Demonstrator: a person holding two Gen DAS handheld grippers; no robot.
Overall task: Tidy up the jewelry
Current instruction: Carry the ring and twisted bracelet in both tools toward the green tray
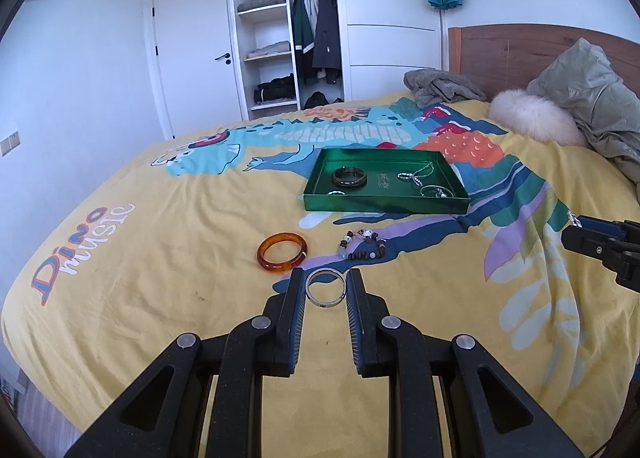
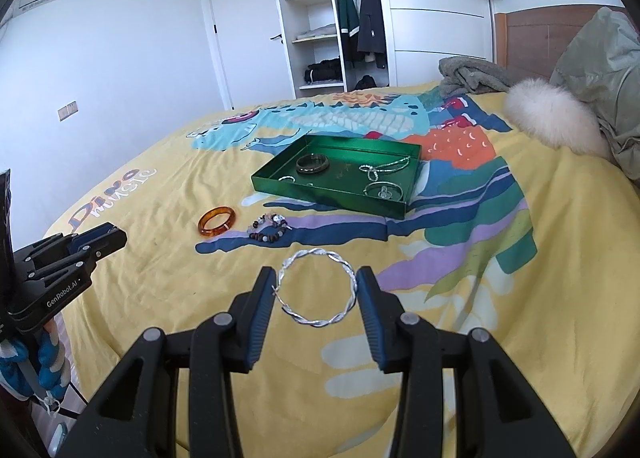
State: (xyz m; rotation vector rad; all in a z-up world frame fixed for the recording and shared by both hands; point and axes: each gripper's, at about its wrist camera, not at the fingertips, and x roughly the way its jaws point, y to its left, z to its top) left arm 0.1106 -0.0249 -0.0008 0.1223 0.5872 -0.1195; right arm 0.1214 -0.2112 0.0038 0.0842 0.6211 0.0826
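L claw (image 1: 325,290) clamps ring (image 1: 325,289); R claw (image 2: 318,290) clamps bangle (image 2: 318,286).

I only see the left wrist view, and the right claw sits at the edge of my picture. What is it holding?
Observer: A twisted silver bangle, framed between the right claw's fingers.
Operator: Is it touching both fingers, or just one?
Observer: Both. Each side of the bangle meets a pad, and its hooked end lies against the left one.
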